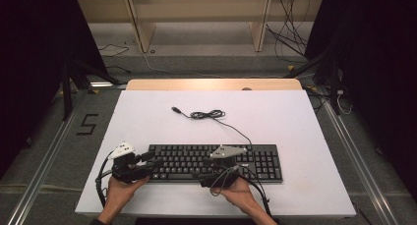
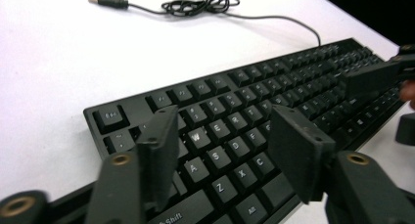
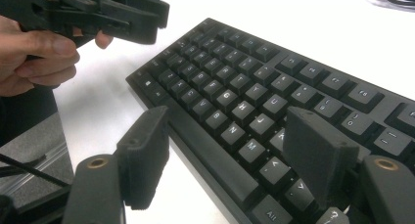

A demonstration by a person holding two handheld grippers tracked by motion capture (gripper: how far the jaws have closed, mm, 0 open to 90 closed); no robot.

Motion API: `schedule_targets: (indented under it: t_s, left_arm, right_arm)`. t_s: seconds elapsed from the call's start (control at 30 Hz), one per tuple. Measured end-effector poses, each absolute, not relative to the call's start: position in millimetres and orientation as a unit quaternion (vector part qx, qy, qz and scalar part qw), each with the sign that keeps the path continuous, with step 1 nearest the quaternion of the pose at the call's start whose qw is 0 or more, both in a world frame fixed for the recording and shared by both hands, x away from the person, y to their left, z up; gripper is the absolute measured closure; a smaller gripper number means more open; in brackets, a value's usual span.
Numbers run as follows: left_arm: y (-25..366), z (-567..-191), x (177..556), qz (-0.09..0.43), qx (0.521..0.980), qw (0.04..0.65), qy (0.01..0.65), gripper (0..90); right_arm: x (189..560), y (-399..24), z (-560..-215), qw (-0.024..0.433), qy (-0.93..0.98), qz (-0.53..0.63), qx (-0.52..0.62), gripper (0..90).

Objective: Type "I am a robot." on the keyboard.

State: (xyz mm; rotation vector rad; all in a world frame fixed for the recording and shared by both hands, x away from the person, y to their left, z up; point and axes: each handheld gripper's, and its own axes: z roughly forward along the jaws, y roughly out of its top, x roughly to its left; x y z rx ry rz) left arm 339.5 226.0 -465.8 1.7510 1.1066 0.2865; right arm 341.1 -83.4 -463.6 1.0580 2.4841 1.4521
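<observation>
Both grippers, left (image 1: 150, 160) and right (image 1: 196, 173), stand wide, holding nothing.
Keyboard (image 1: 255, 162) runs nine-to-three; left gripper hovers nearer its nine-o'clock end.

White table top (image 1: 295, 136) on grey floor (image 1: 44, 136); wooden shelf legs (image 1: 140, 26) behind; loose cables (image 1: 290, 38); dark surroundings; floor marking "5" (image 1: 87, 124).

A black keyboard (image 1: 215, 162) with white key legends and a black cable (image 1: 209, 115) lie on the white desk (image 1: 147, 122), whose far edge looks pale wood, beside black tools with grey plates.
</observation>
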Motion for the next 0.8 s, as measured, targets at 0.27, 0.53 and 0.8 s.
schedule_targets:
  t_s: [0.27, 0.53, 0.8]
  left_arm:
    - [228, -462, 335, 0.122, 0.712, 0.524, 0.452, 34.4]
    - [227, -460, 332, 0.123, 0.713, 0.531, 0.442, 31.0]
    - [226, -459, 330, 0.124, 0.712, 0.538, 0.435, 29.8]
  right_arm:
    - [340, -79, -466, 0.033, 0.815, 0.469, 0.339, 37.3]
    - [340, -75, -469, 0.029, 0.82, 0.462, 0.338, 42.9]
    - [340, -69, -473, 0.032, 0.827, 0.453, 0.331, 64.4]
